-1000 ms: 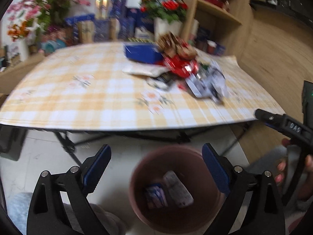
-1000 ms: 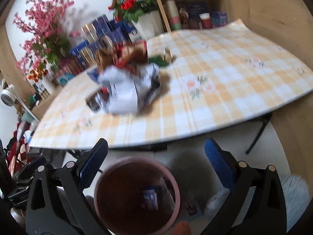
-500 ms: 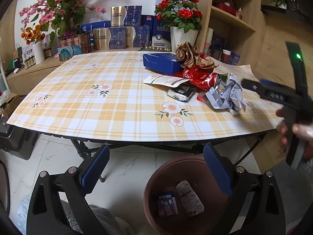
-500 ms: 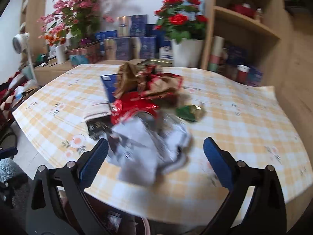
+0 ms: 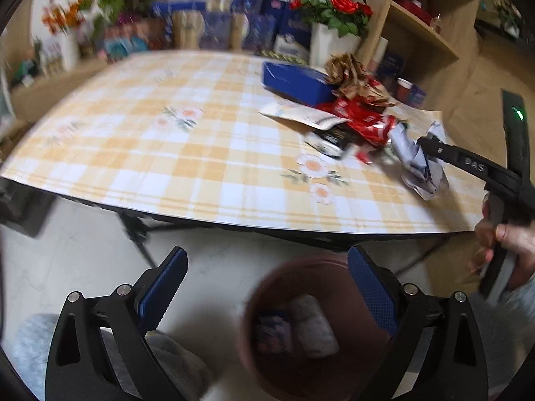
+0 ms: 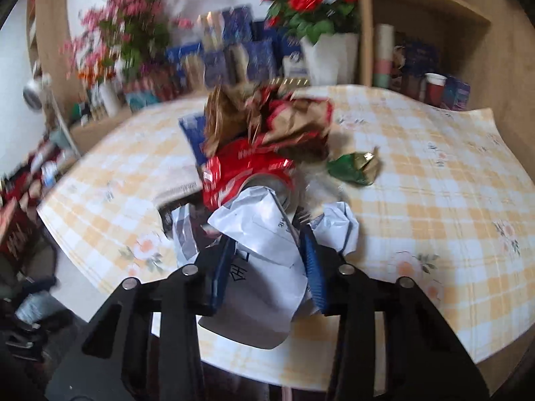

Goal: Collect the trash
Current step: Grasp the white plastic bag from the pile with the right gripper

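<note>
**Right tongs pinch the white wad at the table's near edge**

While the left gripper [image 5: 265, 287] hangs wide open above the floor with nothing between its blue pads, the right gripper [image 6: 269, 260] has its two fingers drawn in tight on the crumpled white paper [image 6: 264, 250], which bulges up and out between them. That paper sits at the near end of the trash pile, close to the table's front edge; in the left wrist view it appears as a grey-white wad [image 5: 423, 163] with the right tool's black finger lying across it.

The wad is creased white sheet with dark printed characters and a grey underside. Just behind it lies a shiny red foil wrapper [image 6: 244, 170], topped by a crumpled brown-and-gold wrapper [image 6: 267, 120]. A small green foil scrap [image 6: 354, 167] rests to the right, apart from the wad. A blue box [image 5: 294, 80] and a flat white packet [image 5: 304, 117] lie at the pile's far side.

Below the left gripper stands a brown bin [image 5: 334, 300] on the pale floor, holding two small packets, blurred. The table [image 5: 167, 153] wears a yellow-checked cloth with flower prints. Behind it stand red roses in a white pot [image 5: 331, 23], blue gift boxes, pink blossoms and a wooden shelf [image 6: 431, 10].
</note>
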Tool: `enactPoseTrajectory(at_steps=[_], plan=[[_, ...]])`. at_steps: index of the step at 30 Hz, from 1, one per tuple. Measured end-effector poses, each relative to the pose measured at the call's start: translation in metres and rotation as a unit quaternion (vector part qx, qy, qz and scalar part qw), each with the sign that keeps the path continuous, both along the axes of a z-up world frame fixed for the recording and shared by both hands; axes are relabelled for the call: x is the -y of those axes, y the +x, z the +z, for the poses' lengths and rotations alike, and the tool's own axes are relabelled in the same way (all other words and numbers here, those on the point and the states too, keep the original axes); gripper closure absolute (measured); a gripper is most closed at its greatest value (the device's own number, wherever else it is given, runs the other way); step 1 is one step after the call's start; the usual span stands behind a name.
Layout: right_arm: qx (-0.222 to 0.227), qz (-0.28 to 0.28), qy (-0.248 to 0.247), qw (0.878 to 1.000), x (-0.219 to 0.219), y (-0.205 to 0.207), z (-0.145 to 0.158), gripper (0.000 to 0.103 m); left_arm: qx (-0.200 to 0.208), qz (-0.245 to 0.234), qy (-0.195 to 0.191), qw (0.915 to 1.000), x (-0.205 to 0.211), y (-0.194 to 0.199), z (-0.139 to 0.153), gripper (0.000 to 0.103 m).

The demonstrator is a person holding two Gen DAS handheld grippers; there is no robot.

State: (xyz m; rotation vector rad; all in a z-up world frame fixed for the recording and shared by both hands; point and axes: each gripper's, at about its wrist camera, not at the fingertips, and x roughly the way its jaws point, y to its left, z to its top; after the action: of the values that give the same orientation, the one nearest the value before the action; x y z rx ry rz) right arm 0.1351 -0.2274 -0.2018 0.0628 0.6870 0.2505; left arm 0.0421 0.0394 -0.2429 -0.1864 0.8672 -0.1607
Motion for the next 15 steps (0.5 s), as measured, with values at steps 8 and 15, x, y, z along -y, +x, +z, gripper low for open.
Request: enactPoseTrajectory(at_steps=[8, 15], plan=[[0.046, -0.025, 0.039, 0.998, 0.027, -0.032, 0.031, 0.062, -0.067, 0.03, -0.194, 0.9782, -0.015, 0.071, 0.014, 0.032], [0.05, -0.043, 0.031, 0.997, 0.039, -0.04, 0.03, 0.062, -0.1, 0.122, -0.376, 0.9129, -0.03, 0.139, -0.002, 0.053]])
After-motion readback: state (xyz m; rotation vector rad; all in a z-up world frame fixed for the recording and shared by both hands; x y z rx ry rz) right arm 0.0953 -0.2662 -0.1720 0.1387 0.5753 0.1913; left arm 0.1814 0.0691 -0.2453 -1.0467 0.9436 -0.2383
